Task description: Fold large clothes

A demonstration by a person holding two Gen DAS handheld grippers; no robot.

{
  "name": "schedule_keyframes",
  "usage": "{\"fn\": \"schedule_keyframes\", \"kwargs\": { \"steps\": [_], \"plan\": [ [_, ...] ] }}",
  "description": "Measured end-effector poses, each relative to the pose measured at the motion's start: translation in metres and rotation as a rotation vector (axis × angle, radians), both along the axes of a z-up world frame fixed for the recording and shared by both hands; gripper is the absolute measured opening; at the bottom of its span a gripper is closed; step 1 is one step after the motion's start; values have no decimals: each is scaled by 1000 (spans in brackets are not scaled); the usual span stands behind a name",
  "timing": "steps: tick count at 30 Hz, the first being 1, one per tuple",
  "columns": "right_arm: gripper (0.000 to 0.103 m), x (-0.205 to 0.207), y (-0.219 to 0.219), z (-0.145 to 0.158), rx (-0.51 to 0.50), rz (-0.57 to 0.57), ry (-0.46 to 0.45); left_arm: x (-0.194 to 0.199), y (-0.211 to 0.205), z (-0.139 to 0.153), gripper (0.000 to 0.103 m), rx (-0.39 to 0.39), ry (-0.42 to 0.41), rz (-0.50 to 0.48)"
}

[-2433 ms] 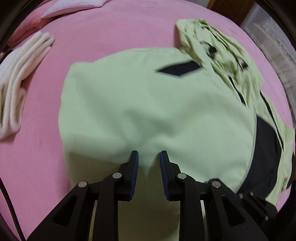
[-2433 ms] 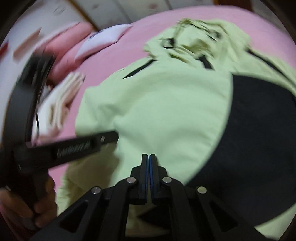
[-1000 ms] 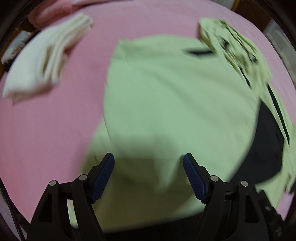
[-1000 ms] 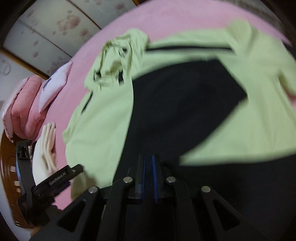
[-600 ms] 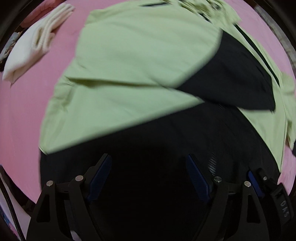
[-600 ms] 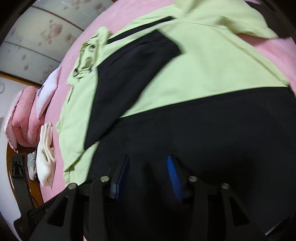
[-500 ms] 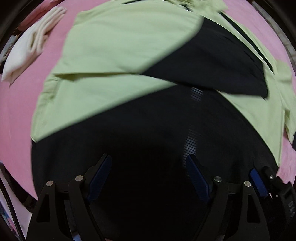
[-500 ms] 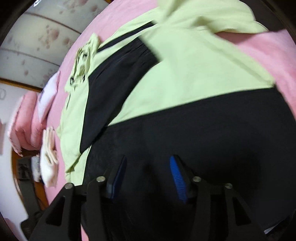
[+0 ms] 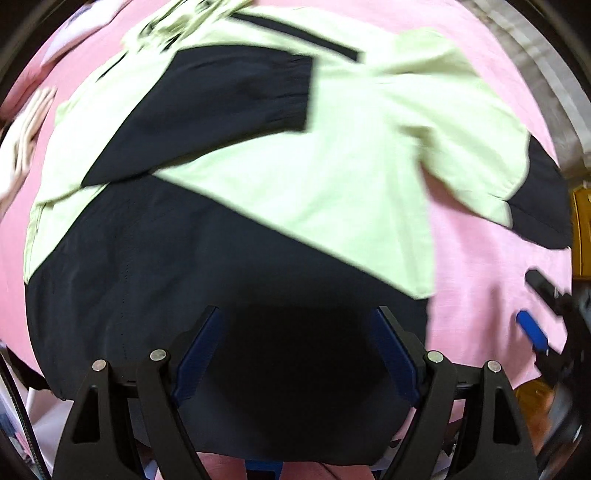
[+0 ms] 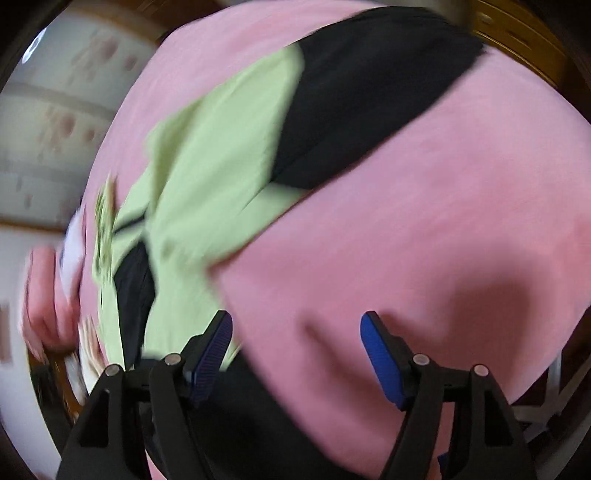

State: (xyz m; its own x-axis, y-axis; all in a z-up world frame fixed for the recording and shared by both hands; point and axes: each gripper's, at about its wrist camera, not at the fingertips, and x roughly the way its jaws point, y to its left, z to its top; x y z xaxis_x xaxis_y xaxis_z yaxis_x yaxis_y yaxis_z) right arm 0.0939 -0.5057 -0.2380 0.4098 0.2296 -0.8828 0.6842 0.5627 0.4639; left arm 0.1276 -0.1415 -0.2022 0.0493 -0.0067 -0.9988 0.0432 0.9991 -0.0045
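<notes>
A light green and black jacket (image 9: 295, 177) lies spread on the pink bed (image 9: 491, 258). One sleeve with a black cuff (image 9: 229, 107) is folded across its body; the other sleeve (image 9: 509, 177) sticks out to the right. My left gripper (image 9: 297, 343) is open and empty above the black hem. My right gripper (image 10: 295, 350) is open and empty over bare pink sheet, right of the jacket (image 10: 207, 184); it also shows in the left wrist view (image 9: 535, 325). The loose sleeve's black end (image 10: 369, 85) lies ahead of it.
A folded white cloth (image 9: 22, 144) lies at the bed's left side. Pink pillows (image 10: 48, 295) are at the far end. A patterned wall (image 10: 55, 129) and wooden furniture (image 10: 517, 33) border the bed.
Both grippers let go of the folded sleeve and opened. Both swung right: the left now sits over the hem, the right over bare sheet beside the other sleeve.
</notes>
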Motion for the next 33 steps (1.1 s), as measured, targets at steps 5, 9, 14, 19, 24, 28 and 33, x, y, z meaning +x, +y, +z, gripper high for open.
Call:
{"fn": "schedule_keyframes", "kwargs": {
  "steps": [5, 9, 14, 19, 24, 28, 33],
  "plan": [
    [72, -9, -92, -21, 45, -270, -37, 2, -47, 4, 81, 27, -9, -64],
    [72, 1, -129, -31, 83, -353, -96, 9, -44, 10, 81, 53, 0, -80],
    [72, 16, -158, -35, 40, -430, -164, 11, -39, 21, 81, 71, 4, -61],
    [59, 29, -176, -33, -53, -467, -182, 21, -28, 20, 81, 78, -5, -32],
    [8, 32, -168, -21, -190, -473, -195, 37, -9, 24, 81, 42, -55, -30],
    [8, 42, -145, 23, -361, -421, -217, 50, 10, 31, 81, 67, -116, -31],
    [8, 70, -90, 96, -522, -261, -389, 59, 42, 46, 81, 112, -190, -60]
  ]
}}
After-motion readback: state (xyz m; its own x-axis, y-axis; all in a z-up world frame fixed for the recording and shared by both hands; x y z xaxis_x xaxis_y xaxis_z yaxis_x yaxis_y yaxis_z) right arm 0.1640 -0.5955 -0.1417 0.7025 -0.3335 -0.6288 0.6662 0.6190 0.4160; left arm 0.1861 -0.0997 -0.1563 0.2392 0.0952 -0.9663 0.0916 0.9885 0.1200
